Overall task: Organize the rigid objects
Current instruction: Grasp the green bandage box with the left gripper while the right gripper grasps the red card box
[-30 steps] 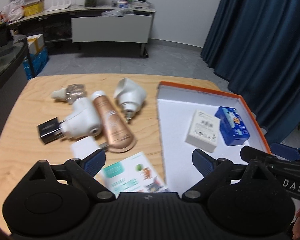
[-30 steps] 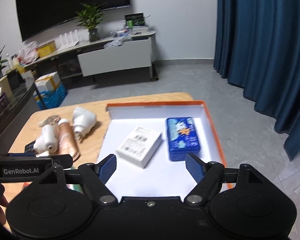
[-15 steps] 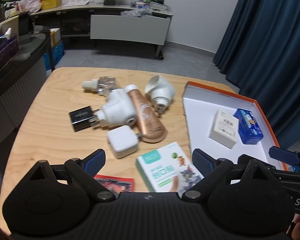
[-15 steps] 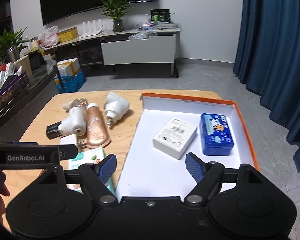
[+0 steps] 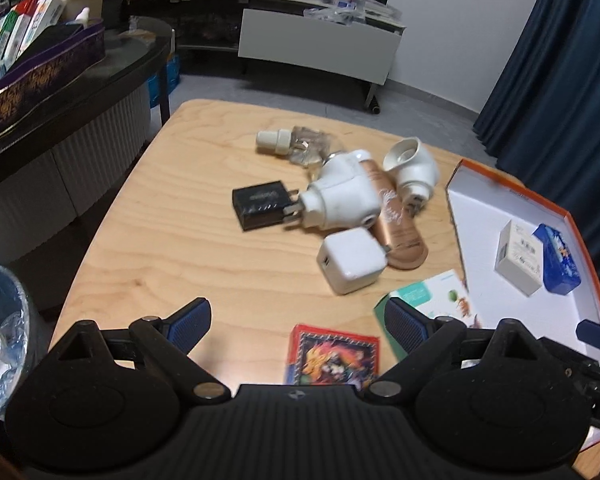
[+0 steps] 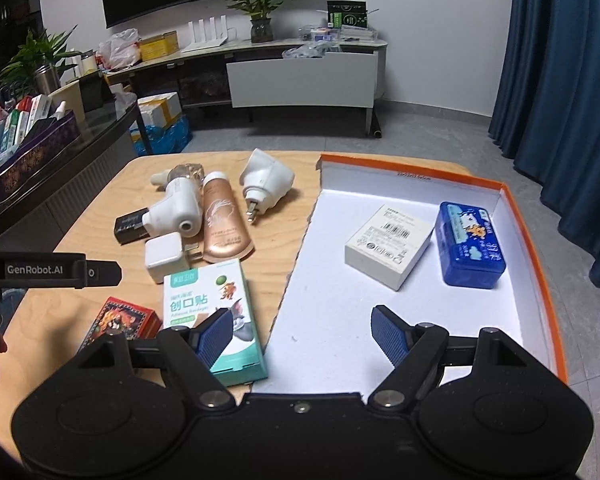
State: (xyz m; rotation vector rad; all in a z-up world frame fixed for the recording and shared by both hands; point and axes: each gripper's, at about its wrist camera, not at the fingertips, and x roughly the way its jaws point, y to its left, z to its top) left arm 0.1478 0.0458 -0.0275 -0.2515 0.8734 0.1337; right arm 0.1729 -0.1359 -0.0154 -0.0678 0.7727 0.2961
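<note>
A living room with a media console and blue curtains; in front, a wooden table [image 5: 188,240]. The orange-rimmed box lid [image 6: 536,264] serves as the collecting tray, already holding a white carton [image 6: 388,246] and a blue tin [image 6: 470,250]. Both the left gripper [image 5: 298,318] and right gripper [image 6: 302,332] gape empty, the left nearest the red card box [image 5: 334,354]. Unsorted: white charger [image 5: 352,260], black adapter [image 5: 260,204], bandage box [image 6: 212,312].

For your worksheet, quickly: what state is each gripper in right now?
Left gripper: open, holding nothing.
Right gripper: open, holding nothing.
</note>
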